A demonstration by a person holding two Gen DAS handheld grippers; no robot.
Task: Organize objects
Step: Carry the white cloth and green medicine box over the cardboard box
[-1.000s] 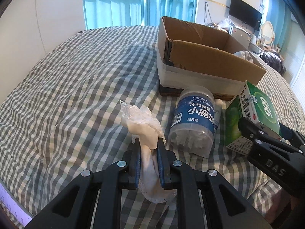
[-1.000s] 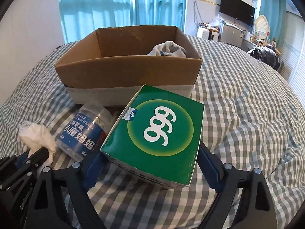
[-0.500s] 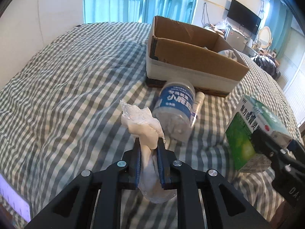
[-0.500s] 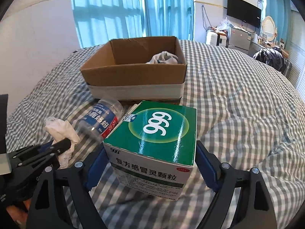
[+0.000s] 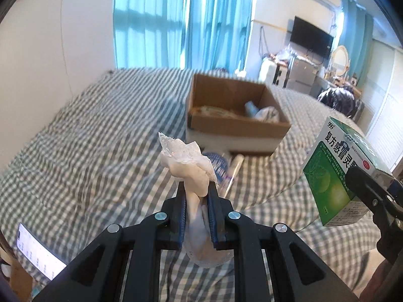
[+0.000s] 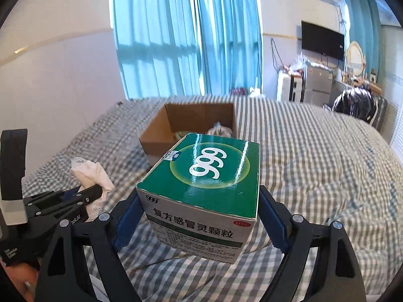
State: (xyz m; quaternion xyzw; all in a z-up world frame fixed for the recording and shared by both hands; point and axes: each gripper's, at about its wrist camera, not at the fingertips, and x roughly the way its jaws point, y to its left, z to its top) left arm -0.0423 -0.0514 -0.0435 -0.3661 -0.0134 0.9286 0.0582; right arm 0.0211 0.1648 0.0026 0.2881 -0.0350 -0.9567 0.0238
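Two loads are held aloft over the bed [image 5: 83,136]. Left gripper [image 5: 197,196]: pressed onto a crumpled white wipe packet [image 5: 187,166], which bulges above and below the pads. Right gripper [image 6: 199,216]: clamped across the side faces of a green medicine box [image 6: 209,176], top face level. Ahead of both grippers, well apart from them, the open cardboard box [image 5: 234,115] rests on the bed and already contains a few soft items. Just beyond the left gripper's tips, lower down, a blue-labelled jar [image 5: 219,163] and a slim tube [image 5: 234,168] lie on the check cover.

Suggested technique: carry each load forward until it is past the near wall of the cardboard box and above a free patch inside, lower it, then release. Bring the grippers in one after the other to avoid collision; keep the medicine box flat so it settles without tipping.
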